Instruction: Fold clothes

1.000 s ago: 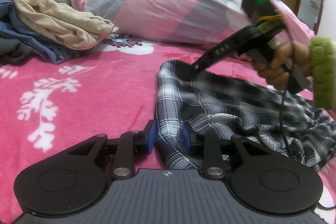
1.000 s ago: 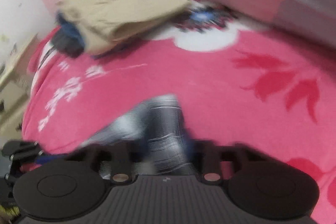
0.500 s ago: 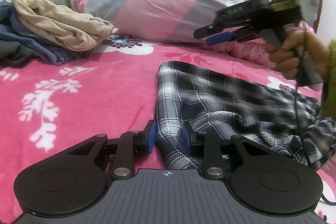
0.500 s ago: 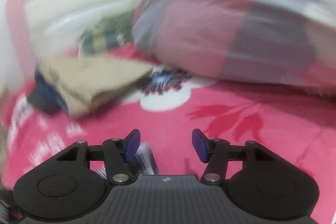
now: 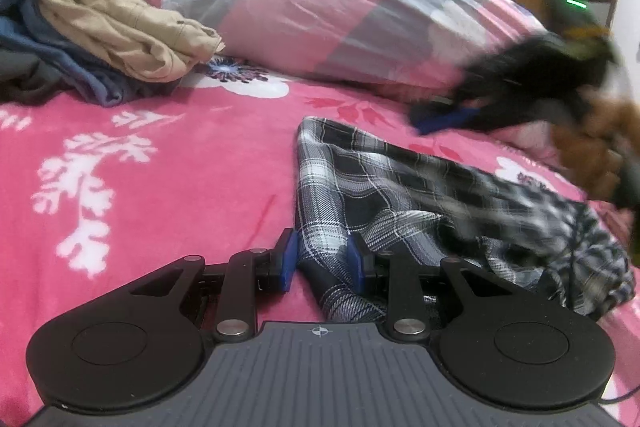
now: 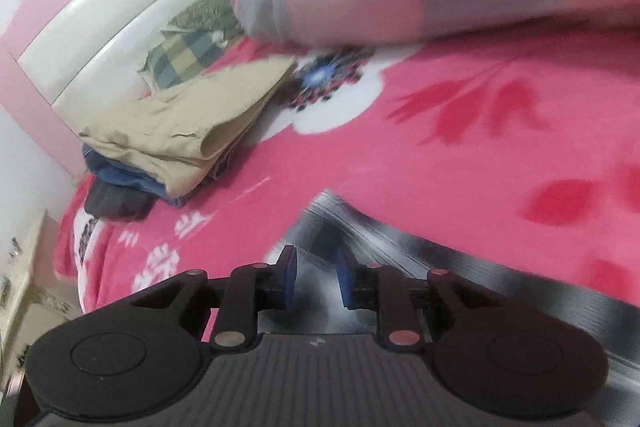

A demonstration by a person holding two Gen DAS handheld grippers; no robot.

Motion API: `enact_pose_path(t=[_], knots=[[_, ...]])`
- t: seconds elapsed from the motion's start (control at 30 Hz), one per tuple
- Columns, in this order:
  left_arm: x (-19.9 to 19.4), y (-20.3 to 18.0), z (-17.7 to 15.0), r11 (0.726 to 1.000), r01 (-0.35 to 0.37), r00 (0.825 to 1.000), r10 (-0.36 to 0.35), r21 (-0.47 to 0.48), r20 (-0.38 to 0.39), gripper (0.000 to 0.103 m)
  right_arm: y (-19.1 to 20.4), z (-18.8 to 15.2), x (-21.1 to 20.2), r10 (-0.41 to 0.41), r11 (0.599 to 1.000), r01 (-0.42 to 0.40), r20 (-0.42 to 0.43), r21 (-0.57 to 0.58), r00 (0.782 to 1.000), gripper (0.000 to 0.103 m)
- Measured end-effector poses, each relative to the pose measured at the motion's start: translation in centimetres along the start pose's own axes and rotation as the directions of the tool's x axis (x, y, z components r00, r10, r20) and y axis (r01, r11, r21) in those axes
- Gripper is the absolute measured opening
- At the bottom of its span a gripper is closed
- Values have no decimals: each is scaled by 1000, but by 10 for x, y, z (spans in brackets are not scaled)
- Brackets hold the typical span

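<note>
The left gripper (image 5: 322, 263) pinches the plaid shirt (image 5: 400, 195), the right gripper (image 6: 314, 281) hovers open above it, so a blurred, hasty grab may bunch the cloth.

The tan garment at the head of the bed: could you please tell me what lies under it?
Blue clothing and a dark item show beneath the tan garment; the rest is covered.

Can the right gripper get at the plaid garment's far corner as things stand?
Probably yes. The right gripper hangs open just above the plaid garment, with nothing between them; the left gripper pins only the near edge.
</note>
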State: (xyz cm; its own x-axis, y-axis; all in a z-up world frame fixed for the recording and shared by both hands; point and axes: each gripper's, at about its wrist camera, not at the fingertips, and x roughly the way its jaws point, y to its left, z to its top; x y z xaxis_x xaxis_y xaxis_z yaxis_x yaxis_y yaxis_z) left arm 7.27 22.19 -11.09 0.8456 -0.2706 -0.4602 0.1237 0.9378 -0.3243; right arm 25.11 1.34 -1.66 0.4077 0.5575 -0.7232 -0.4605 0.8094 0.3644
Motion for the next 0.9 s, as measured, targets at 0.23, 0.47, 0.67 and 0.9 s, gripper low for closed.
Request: enact_pose_path(t=[0.23, 0.47, 0.67, 0.9], knots=[[0, -1, 0, 1000, -6, 1000, 6, -7, -2, 29, -44, -28, 2, -257, 965, 261, -83, 36, 963, 20], [0, 4, -1, 1000, 12, 1000, -12, -18, -2, 29, -91, -12, -42, -138, 945, 118, 45, 305, 989, 23], [0, 4, -1, 1000, 12, 1000, -12, -12, -2, 29, -95, -15, -4, -298, 943, 300, -36, 142, 954, 16], [-1, 6, -2, 1000, 26, 1000, -26, -12, -2, 29, -86, -5, -37, -355, 933, 349, 80, 86, 931, 15]])
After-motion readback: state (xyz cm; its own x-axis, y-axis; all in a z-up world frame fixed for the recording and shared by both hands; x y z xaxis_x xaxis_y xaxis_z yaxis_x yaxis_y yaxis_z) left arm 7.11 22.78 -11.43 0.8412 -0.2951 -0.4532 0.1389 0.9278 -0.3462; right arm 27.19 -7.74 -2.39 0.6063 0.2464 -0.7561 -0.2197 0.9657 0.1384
